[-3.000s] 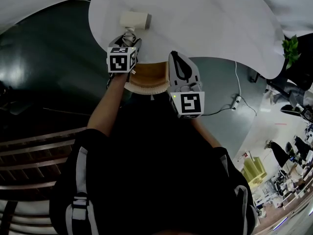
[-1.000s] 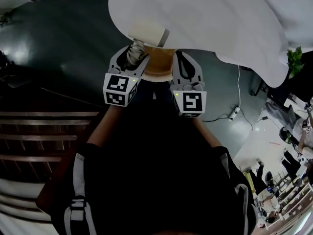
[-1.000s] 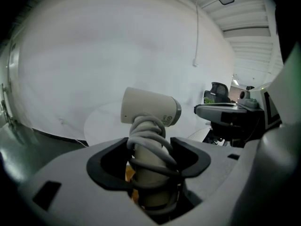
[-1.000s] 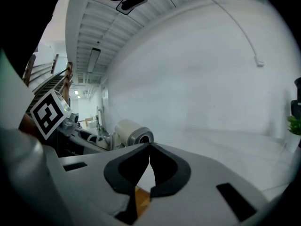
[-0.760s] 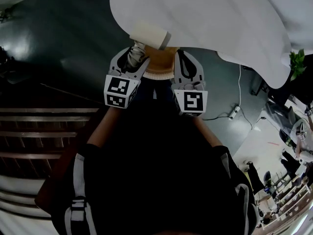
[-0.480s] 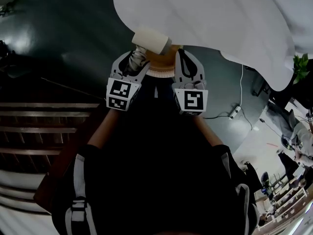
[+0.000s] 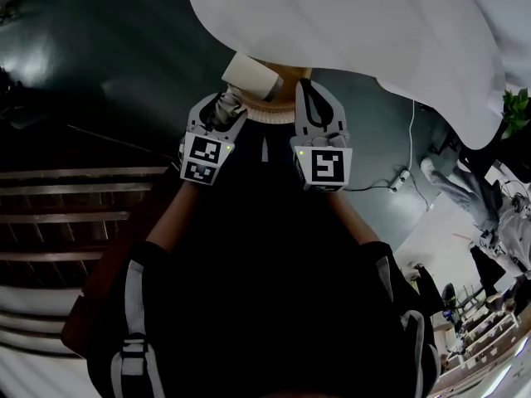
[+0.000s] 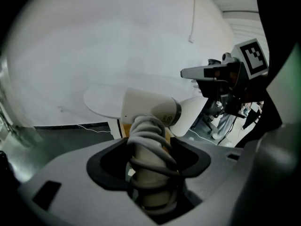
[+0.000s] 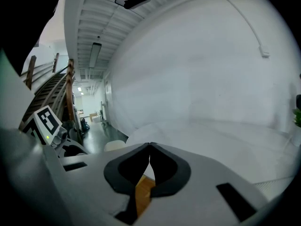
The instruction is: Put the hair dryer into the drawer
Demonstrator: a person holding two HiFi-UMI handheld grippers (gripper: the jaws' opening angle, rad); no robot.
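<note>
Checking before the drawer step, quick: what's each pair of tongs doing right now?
Left tongs: closed on the hair dryer.
Right tongs: closed, empty.

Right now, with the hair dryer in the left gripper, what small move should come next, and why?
Probably ease the left gripper down and toward the open drawer. Its jaws grip the cord-wrapped handle of the hair dryer, whose body hangs at the drawer's left side, not yet inside. The right gripper is shut and empty.

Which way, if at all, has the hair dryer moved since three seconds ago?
Yes. The left claw has carried the hair dryer off the white table, back past its near edge toward the person.
</note>
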